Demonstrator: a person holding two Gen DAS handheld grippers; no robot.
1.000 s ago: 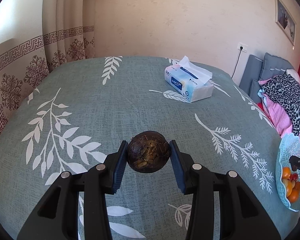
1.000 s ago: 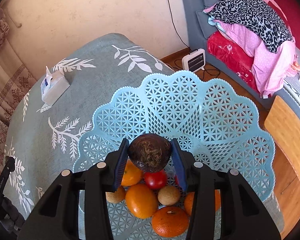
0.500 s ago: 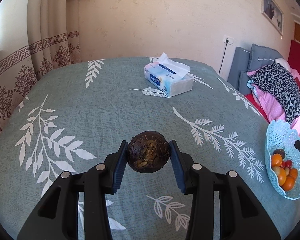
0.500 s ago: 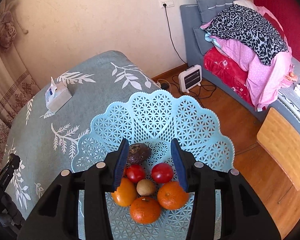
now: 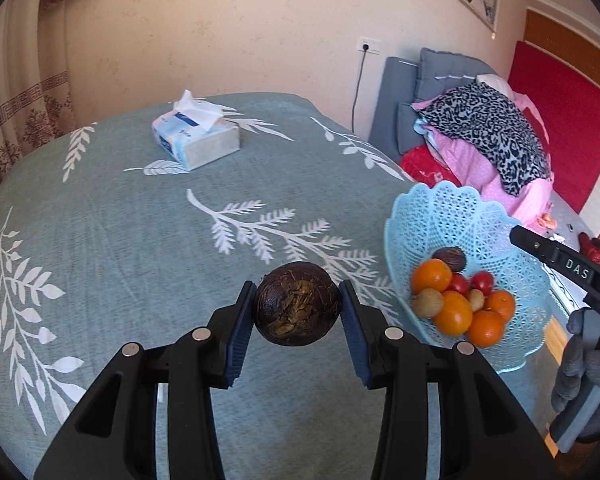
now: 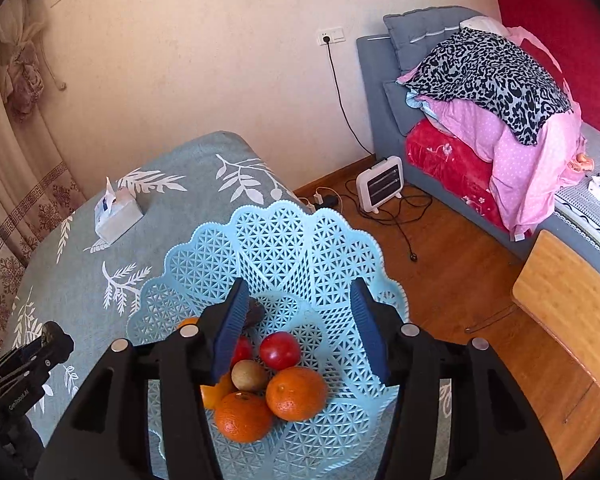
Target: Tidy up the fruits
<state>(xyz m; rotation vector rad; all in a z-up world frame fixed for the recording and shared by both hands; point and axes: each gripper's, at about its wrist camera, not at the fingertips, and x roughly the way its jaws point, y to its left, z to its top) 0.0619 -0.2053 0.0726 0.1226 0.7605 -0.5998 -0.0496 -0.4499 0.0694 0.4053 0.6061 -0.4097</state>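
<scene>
meanwhile left gripper (image 5: 297,307) clamps rough brown fruit (image 5: 296,304); right gripper (image 6: 300,330) gapes over lattice basket (image 6: 300,240).

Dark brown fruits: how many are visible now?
2. One dark brown fruit is clamped in the left gripper; the other dark fruit lies in the blue basket, behind an orange. More could be hidden under the pile.

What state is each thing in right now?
left tool: shut on a dark brown fruit, held above the bedspread
right tool: open, empty, over the basket
blue basket: upright, holding oranges, tomatoes, a second dark fruit
tissue box: open, tissue sticking out
</scene>
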